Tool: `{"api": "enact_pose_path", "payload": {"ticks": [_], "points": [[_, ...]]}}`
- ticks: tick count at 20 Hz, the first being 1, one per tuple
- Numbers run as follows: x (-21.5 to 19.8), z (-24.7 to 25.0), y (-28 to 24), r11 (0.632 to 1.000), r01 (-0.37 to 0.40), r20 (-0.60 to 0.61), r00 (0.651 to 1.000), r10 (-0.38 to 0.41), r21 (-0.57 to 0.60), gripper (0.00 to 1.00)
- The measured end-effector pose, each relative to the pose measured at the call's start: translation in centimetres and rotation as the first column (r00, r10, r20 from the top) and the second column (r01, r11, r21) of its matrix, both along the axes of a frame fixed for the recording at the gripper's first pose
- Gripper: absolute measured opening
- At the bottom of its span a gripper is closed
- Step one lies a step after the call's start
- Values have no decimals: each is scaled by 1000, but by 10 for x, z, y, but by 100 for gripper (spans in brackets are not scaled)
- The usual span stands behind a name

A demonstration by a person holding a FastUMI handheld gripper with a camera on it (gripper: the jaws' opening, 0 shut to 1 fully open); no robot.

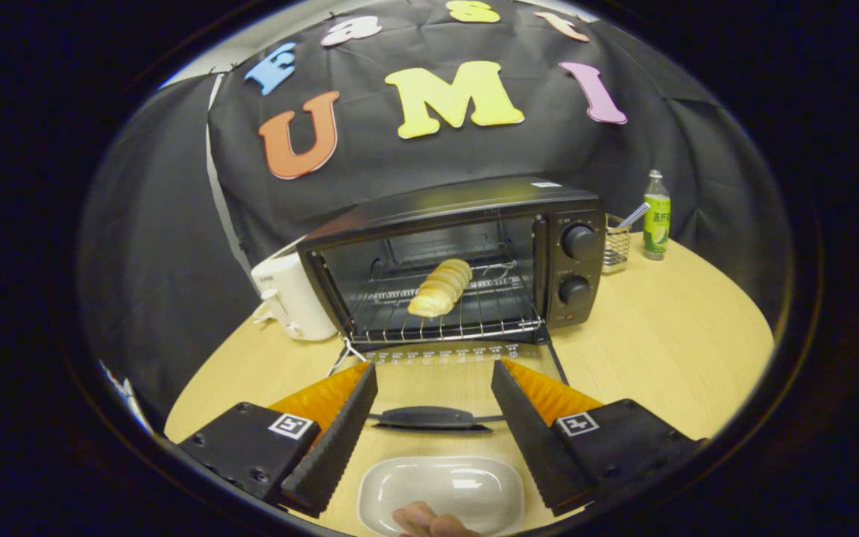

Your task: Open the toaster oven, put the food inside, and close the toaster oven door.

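While the tool [434, 388] hangs above a pale wooden counter [668, 358], its two ridged, wedge-shaped fingers [332, 440] are spread wide apart and hold nothing. Between them, lower down, lies the oven door [444, 388], folded flat toward the camera, a glass pane with a dark, rounded handle [429, 418]. Beyond the fingertips stands the oven [467, 253], a boxy black metal shell with two round knobs [579, 265] stacked on its right side. Inside it, the bread [441, 287], a golden, ribbed, oblong roll, rests on a wire rack [459, 313]. Nearest the camera, between the finger bases, sits a glossy white dish [441, 488], rounded-rectangular and empty, with a person's fingertips [429, 522] at its near rim. A white plastic appliance [291, 294] stands against the oven's left side. To the right are a small wire basket [616, 242] and a green-labelled bottle [656, 216].
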State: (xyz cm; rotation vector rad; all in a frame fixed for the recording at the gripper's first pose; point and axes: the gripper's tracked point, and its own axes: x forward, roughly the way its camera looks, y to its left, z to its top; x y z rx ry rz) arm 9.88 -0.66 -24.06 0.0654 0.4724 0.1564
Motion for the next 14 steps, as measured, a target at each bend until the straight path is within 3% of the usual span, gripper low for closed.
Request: {"api": "enact_pose_path", "payload": {"ticks": [9, 11, 14], "points": [[-26, -57, 12, 995, 63, -157, 985, -74, -72, 100], [-27, -70, 16, 994, 45, -190, 980, -64, -99, 100], [-18, -80, 11, 985, 54, -180, 980, -84, -165, 100]]}}
